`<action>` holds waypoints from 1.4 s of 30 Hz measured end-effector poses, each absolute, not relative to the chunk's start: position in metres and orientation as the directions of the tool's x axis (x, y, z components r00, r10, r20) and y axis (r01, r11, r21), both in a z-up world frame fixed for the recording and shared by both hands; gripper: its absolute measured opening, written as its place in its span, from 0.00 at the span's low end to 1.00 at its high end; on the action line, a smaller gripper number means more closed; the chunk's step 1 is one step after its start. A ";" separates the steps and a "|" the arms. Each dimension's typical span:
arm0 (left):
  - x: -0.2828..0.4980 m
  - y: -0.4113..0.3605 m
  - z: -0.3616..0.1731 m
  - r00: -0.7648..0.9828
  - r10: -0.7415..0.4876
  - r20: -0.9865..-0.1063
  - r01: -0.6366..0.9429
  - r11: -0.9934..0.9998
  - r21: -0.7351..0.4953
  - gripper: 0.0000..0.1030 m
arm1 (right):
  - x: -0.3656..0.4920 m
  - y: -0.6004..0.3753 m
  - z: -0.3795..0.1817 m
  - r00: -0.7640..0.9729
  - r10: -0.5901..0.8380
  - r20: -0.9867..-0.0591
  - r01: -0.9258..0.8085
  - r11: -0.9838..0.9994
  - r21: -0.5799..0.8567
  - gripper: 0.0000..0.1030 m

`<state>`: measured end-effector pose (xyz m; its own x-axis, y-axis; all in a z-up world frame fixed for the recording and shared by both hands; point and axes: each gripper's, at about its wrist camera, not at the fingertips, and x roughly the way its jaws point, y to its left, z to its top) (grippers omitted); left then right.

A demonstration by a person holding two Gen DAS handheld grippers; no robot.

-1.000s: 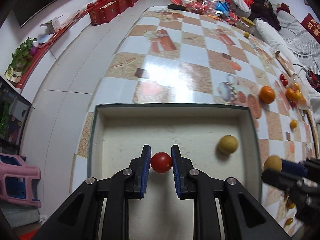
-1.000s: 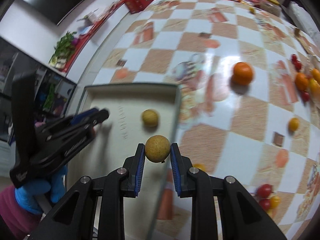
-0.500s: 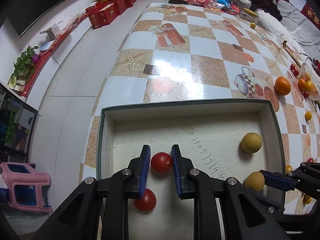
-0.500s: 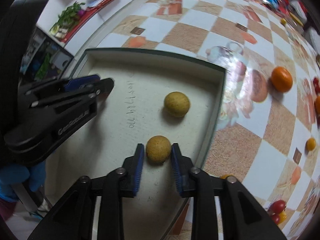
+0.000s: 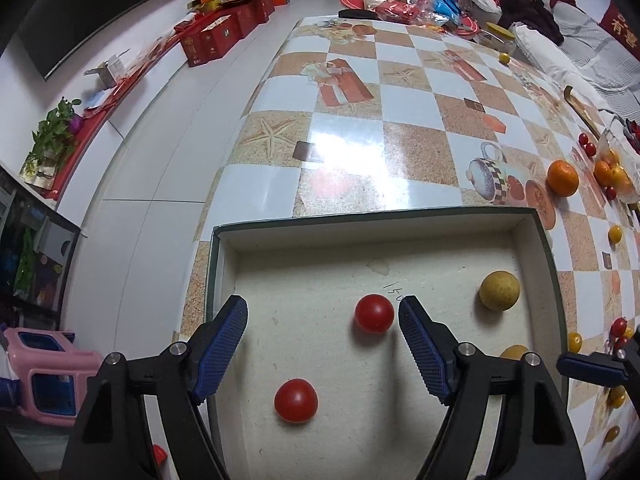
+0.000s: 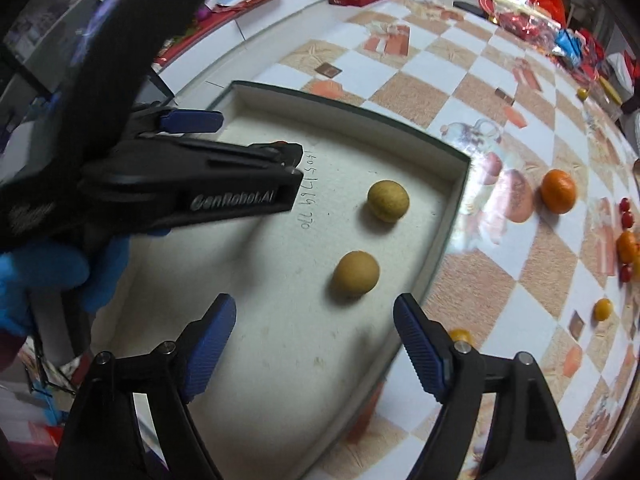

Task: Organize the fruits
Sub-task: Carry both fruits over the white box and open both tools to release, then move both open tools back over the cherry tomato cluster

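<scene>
A shallow box with a dark green rim and a pale floor sits at the table's near corner. My left gripper is open over it. A red tomato lies free on the floor by its right finger, and a second tomato lies nearer. My right gripper is open too, with a brown round fruit lying free just ahead of it. Another brown fruit lies farther in; it also shows in the left wrist view. The left gripper's body crosses the right wrist view.
On the checkered table to the right lie an orange, small yellow fruits, cherry tomatoes and a clear bowl of fruit. Snack bags crowd the far end. The floor drops off to the left.
Both grippers have opened. The left one let go of the red tomato and the right one let go of the brown fruit; both fruits now rest on the box floor.
</scene>
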<state>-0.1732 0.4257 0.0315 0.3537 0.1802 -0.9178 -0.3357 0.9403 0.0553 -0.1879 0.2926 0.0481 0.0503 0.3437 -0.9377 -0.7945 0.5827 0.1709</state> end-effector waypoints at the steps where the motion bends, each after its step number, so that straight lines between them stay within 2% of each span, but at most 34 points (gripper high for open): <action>1: -0.173 0.424 0.033 0.355 0.181 -0.917 -0.334 0.941 0.056 0.77 | -0.189 0.288 0.052 0.052 0.352 -0.935 -0.795 0.580 0.175 0.82; 12: -0.162 0.364 0.062 0.405 0.135 -0.904 -0.209 0.977 0.053 0.77 | -0.178 0.199 0.062 0.127 0.313 -0.941 -0.636 0.754 0.165 0.82; 22: -0.153 0.266 0.074 0.430 0.013 -0.903 0.058 0.997 0.042 0.77 | -0.178 0.100 0.057 0.174 0.229 -0.958 -0.436 0.890 0.133 0.82; 27: -0.152 0.231 0.064 0.401 -0.015 -0.916 0.134 0.990 0.043 0.77 | -0.188 0.064 0.048 0.160 0.197 -0.967 -0.365 0.922 0.127 0.82; 31: -0.148 0.213 0.061 0.386 -0.031 -0.922 0.160 0.987 0.034 0.77 | -0.196 0.042 0.042 0.155 0.190 -0.970 -0.308 0.942 0.135 0.82; 42: -0.142 0.213 0.034 0.345 0.041 -0.938 0.147 0.984 0.096 0.77 | -0.220 0.025 0.025 0.125 0.197 -0.972 -0.278 0.948 0.156 0.82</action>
